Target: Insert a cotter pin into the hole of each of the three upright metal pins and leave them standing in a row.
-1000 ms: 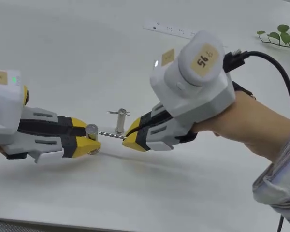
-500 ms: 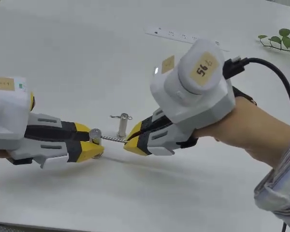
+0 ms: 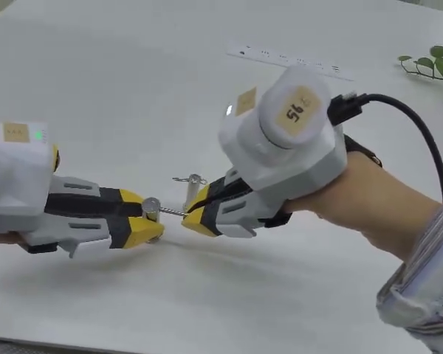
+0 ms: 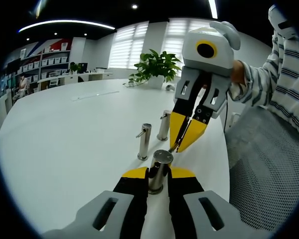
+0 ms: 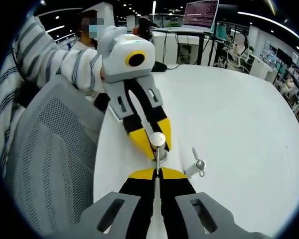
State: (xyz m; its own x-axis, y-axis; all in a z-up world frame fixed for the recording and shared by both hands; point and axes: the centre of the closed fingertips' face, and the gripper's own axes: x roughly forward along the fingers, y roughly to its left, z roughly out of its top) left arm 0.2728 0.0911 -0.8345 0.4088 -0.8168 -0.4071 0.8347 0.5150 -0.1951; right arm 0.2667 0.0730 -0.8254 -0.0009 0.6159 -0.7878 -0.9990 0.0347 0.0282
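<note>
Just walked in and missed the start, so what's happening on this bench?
A person works two handheld grippers on a white table. The left gripper clamps an upright metal pin, and the right gripper holds a cotter pin with its tip at that pin's head. Two more metal pins stand behind, each apparently already fitted.

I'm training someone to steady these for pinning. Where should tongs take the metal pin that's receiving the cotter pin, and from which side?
Grip the metal pin by its round shank, low, from the side opposite the cotter pin. It stands upright with its cross hole near the top, so a low side grip leaves the hole free, as the left tongs hold it.
</note>
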